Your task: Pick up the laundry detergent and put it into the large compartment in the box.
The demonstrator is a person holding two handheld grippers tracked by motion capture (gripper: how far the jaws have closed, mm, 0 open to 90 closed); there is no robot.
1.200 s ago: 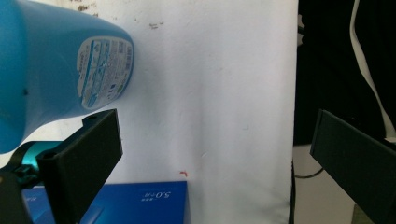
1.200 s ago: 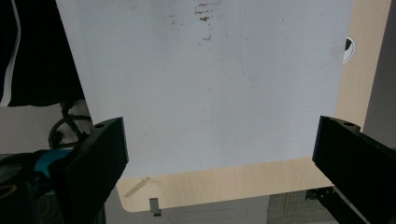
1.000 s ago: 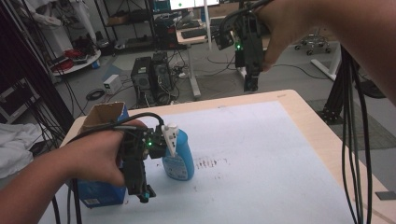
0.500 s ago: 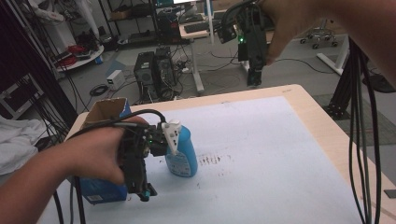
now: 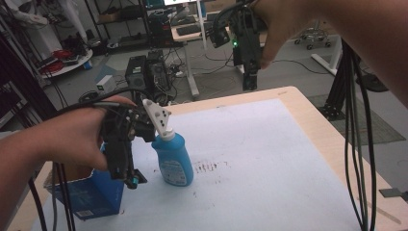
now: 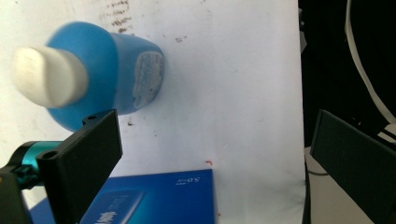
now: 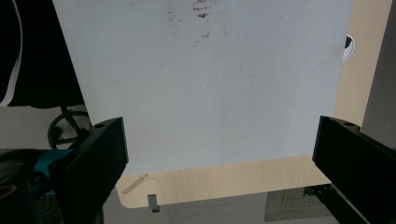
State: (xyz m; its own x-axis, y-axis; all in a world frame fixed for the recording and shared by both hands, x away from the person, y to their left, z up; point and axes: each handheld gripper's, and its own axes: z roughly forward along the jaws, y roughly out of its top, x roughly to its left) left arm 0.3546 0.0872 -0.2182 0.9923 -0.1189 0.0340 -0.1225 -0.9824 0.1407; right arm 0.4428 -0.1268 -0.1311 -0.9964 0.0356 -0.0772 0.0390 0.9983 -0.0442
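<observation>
A pale wooden table (image 5: 308, 120) carries a large white sheet (image 5: 269, 159) with a patch of small brown specks near its middle. In the high view this sheet runs almost to the table's far edge; the right gripper view shows the sheet from above with bare wood beyond it, and nothing standing on that part.

At the near left of the table sits an open blue cardboard box (image 5: 91, 195) with white print. The left gripper view shows its printed blue face (image 6: 154, 198) at the bottom, close beneath the jaws.

Just right of the box stands an upright blue plastic bottle with a white cap (image 5: 173, 159) and a pale label. The left gripper view looks down on it, showing the cap top and label (image 6: 93, 70), beside the left jaw and outside the gap.

The left gripper (image 5: 132, 178) hangs low between box and bottle, pointing down, its jaws set wide apart and empty. The right gripper (image 5: 250, 79) is held high over the table's far edge, its jaws likewise spread wide, with nothing between them.
</observation>
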